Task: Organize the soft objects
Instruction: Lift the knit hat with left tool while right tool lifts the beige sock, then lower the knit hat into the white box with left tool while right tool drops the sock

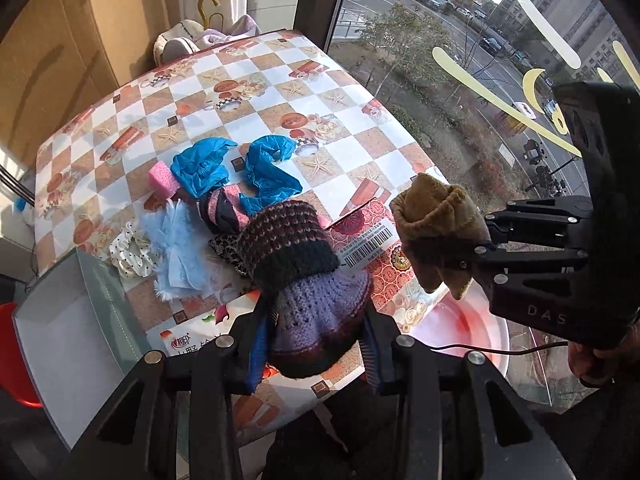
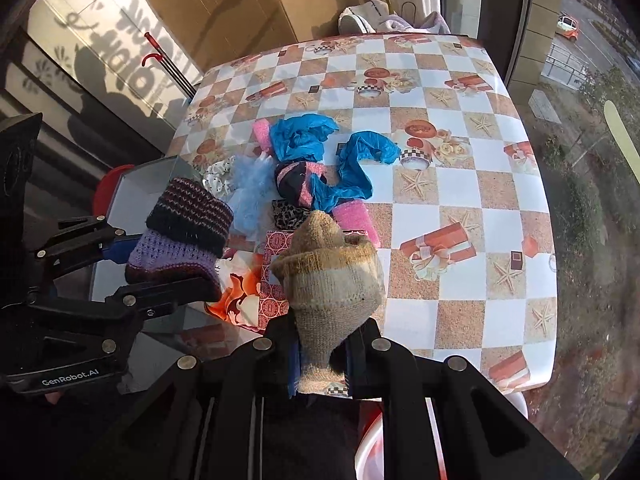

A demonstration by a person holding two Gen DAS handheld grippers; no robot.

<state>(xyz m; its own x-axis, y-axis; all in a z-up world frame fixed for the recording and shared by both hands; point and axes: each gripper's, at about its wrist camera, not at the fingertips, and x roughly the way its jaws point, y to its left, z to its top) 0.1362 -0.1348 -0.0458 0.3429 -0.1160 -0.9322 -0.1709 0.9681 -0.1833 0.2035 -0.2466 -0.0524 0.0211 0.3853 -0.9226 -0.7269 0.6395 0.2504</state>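
My left gripper is shut on a rolled knit piece with purple, maroon and black stripes, held up over the table's near edge. From the right wrist view the same gripper and knit piece show at the left. My right gripper is shut on a rolled tan sock; that gripper and sock sit at the right of the left wrist view. On the checked table lie two blue plastic covers, a pink sponge, a pink-and-black sock roll, a pale blue fluffy piece and a dotted scrunchie.
An open grey box stands at the table's near left corner. A red patterned carton lies under the held items, and a pink basin sits below the right edge. Shoes and cardboard stand behind the table; a window is on the right.
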